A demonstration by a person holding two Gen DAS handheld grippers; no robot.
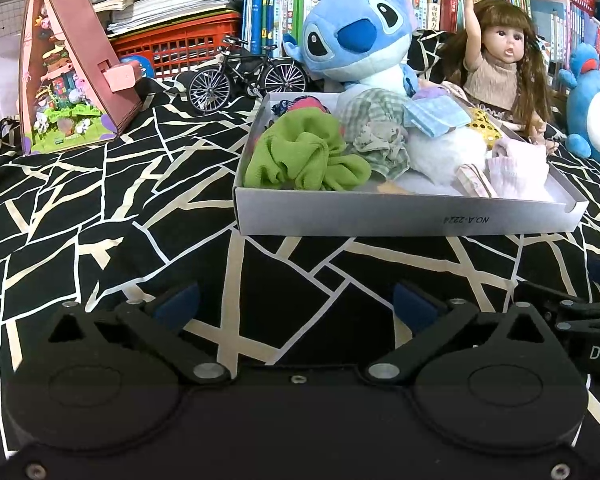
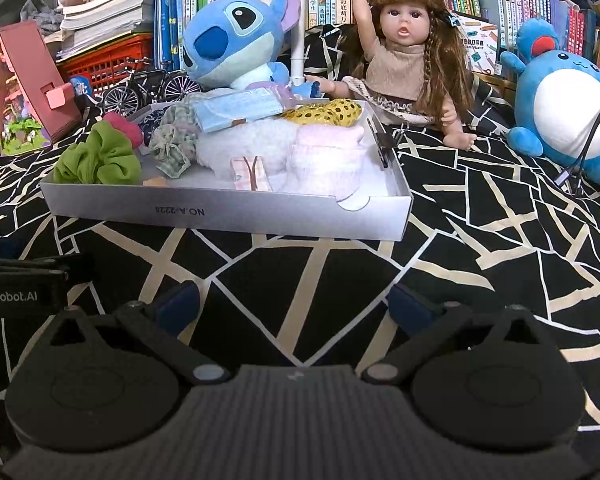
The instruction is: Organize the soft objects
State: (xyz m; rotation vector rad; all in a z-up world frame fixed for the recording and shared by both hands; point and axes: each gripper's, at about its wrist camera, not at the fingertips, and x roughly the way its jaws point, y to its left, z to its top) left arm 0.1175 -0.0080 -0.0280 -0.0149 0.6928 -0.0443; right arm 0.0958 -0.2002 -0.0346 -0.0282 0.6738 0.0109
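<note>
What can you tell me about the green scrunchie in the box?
The green scrunchie is a ruffled ring of bright lime, finely ribbed fabric, bunched into soft folds and lying slack. It sits in the near left corner of the white box, partly lapping over the left rim in the right wrist view. A checked green scrunchie touches its right side, and a pink item lies just behind it. Neither gripper touches it.

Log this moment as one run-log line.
left claw: open, empty, on cloth before box | right claw: open, empty | box: holds green scrunchie, face mask, pink socks
</note>
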